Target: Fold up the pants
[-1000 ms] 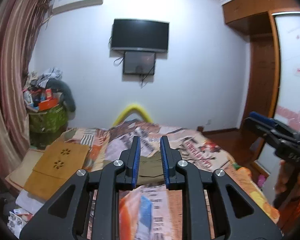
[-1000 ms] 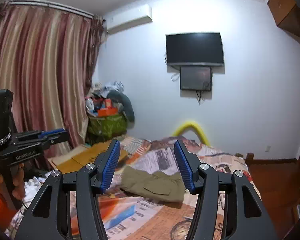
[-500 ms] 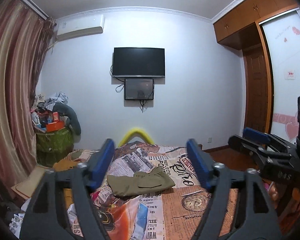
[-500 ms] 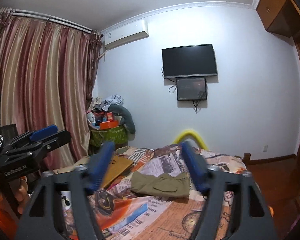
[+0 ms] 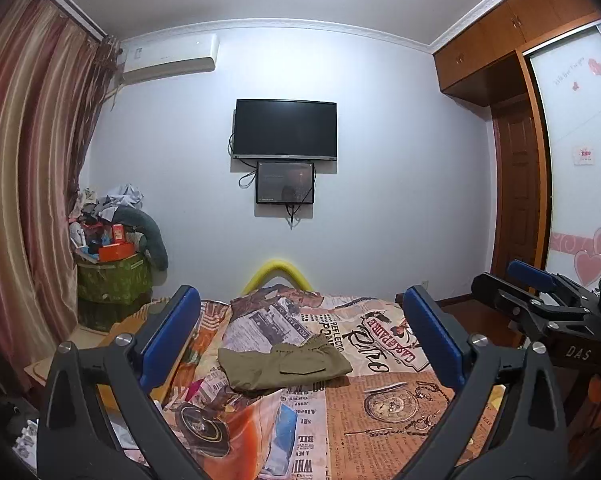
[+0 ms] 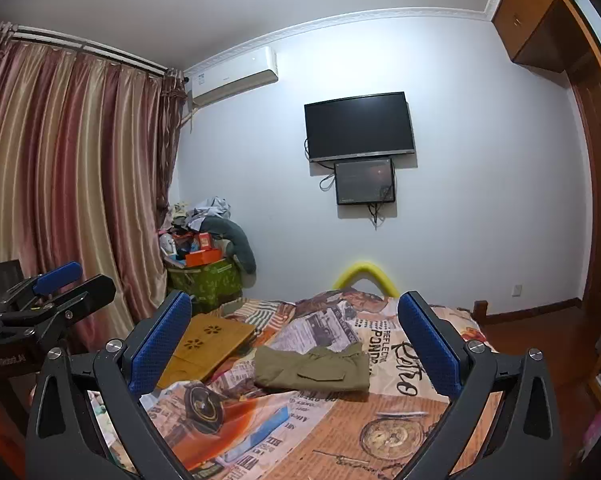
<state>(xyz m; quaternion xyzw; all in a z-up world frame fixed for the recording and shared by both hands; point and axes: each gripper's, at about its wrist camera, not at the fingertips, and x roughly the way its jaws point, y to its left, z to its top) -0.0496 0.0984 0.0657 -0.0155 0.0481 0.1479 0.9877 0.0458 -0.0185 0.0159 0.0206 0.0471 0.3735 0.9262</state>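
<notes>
**Both tools spread wide above the bed, pants lying folded**

The left tool [image 5: 300, 336] is held in the air with its blue-padded fingers [image 5: 168, 342] spread wide and nothing between them. The right tool [image 6: 294, 338] hangs the same way, wide apart and empty, beside the left one. Neither touches the cloth. Beyond them the olive pants [image 5: 284, 366] lie in a folded bundle near the middle of the bed [image 5: 384, 408], resting on its newspaper-print cover, well apart from both tools. A wooden board [image 6: 208, 344] leans at the bed's left edge. On the far wall hangs a dark television [image 5: 285, 129].
</notes>
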